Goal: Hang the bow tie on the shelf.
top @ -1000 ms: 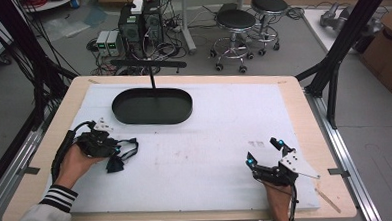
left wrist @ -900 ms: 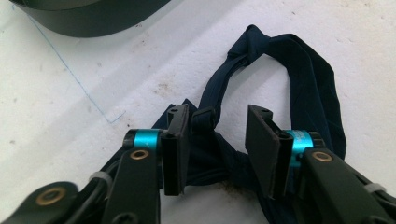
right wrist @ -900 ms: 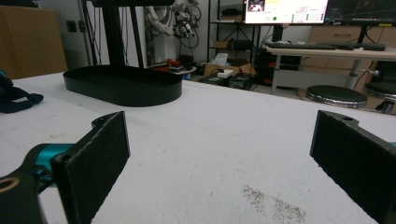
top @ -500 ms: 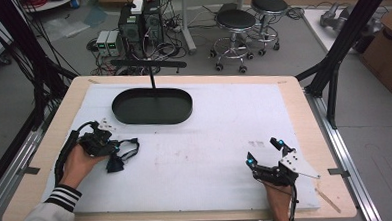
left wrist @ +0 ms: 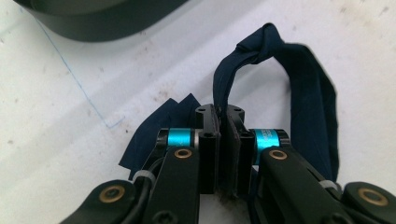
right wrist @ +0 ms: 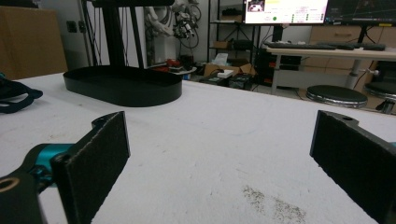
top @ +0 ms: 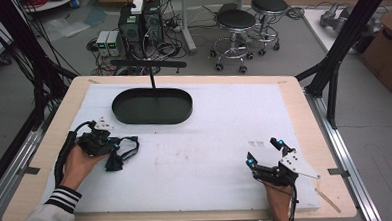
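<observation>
We see the left tongs [left wrist: 223, 140] at about 9 o'clock on the table [top: 294, 111], and their jaws have just been closing: now they pinch a thin dark-blue cloth strap [left wrist: 303, 93] between the flat black pads. The strap is soft and folded; it makes a loop that rises from the jaws and bends back down to the white, slightly stained mat [top: 225, 129]. A pointed flap of the same cloth lies flat just beside the jaws. The right tongs [top: 267, 155] rest at about 5 o'clock, well apart from the strap, with jaws wide and nothing between the rough pads. An oval black tray [top: 152, 106] with low walls stands at 11 o'clock.
</observation>
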The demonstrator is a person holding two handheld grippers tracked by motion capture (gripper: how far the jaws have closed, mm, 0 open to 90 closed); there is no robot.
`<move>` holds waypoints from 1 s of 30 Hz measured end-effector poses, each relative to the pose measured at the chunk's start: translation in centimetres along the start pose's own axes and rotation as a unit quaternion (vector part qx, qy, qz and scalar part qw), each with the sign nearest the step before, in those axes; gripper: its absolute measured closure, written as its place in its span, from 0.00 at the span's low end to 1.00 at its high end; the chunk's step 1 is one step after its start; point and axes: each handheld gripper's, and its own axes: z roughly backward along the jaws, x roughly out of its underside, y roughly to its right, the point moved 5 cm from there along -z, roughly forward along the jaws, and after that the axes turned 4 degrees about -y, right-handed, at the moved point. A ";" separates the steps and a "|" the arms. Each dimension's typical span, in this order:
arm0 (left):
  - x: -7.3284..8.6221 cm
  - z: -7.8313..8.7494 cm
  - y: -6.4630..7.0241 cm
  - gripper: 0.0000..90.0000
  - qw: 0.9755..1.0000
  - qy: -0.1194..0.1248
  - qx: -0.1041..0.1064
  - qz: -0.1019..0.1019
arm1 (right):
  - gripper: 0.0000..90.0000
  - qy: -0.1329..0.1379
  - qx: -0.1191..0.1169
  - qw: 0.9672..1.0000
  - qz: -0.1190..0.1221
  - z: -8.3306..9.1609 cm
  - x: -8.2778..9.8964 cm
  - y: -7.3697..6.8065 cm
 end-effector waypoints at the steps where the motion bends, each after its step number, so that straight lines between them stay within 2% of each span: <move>1: 0.0 0.1 0.0 0.94 1.000 0.006 0.001 0.001 | 0.04 0.000 0.000 1.000 0.000 0.0 0.0 0.0; 2: 0.1 0.1 0.0 0.94 1.000 0.012 -0.007 -0.002 | 0.04 0.000 0.000 1.000 0.001 0.0 0.0 0.0; 7: 0.0 0.4 -0.1 0.94 1.000 0.029 -0.008 0.000 | 0.04 0.000 0.000 1.000 0.001 0.0 0.0 0.0; 8: -0.2 0.6 -0.1 0.94 0.999 0.046 -0.006 0.005 | 0.04 0.000 0.000 1.000 0.001 0.0 0.0 0.0; 9: -0.2 0.6 -0.1 0.94 0.999 0.046 -0.006 0.005 | 0.04 0.000 0.001 1.000 0.001 0.0 0.0 0.0; 10: -0.4 0.9 0.0 0.94 0.998 0.062 -0.005 0.011 | 0.04 0.000 0.000 1.000 0.002 0.0 0.0 0.0; 13: -0.6 1.1 -0.1 0.95 0.997 0.072 -0.003 0.016 | 0.04 0.000 0.001 1.000 0.001 0.0 0.0 0.0; 15: -0.8 1.5 -0.3 0.95 0.995 0.094 -0.007 0.024 | 0.04 0.000 0.001 1.000 0.001 0.0 0.0 0.0; 16: -0.8 1.5 -0.3 0.95 0.995 0.094 -0.007 0.024 | 0.04 0.000 0.001 1.000 0.001 0.0 0.0 0.0; 18: -1.0 1.8 -0.3 0.95 0.994 0.109 -0.014 0.024 | 0.04 0.000 0.001 1.000 0.001 0.0 0.0 0.0; 21: -1.5 2.3 -0.2 0.95 0.990 0.139 -0.018 0.029 | 0.04 0.000 0.000 1.000 0.002 0.0 0.0 0.0; 22: -1.5 2.3 -0.2 0.95 0.990 0.139 -0.018 0.029 | 0.04 0.000 0.000 1.000 0.002 0.0 0.0 0.0; 24: -1.9 2.6 -0.1 0.95 0.986 0.161 -0.023 0.030 | 0.04 0.000 0.001 1.000 0.001 0.0 0.0 0.0; 25: -1.9 2.6 -0.1 0.95 0.986 0.161 -0.023 0.030 | 0.04 0.000 0.001 1.000 0.001 0.0 0.0 0.0; 26: -2.4 2.7 0.1 0.95 0.984 0.176 -0.027 0.031 | 0.04 -0.001 0.000 1.000 0.000 0.0 0.0 0.0; 28: -2.6 2.8 0.2 0.95 0.983 0.181 -0.030 0.029 | 0.04 0.000 0.001 1.000 0.001 0.0 0.0 0.0; 30: -3.0 2.9 0.4 0.95 0.980 0.193 -0.033 0.029 | 0.04 0.000 0.000 1.000 0.002 0.0 0.0 0.0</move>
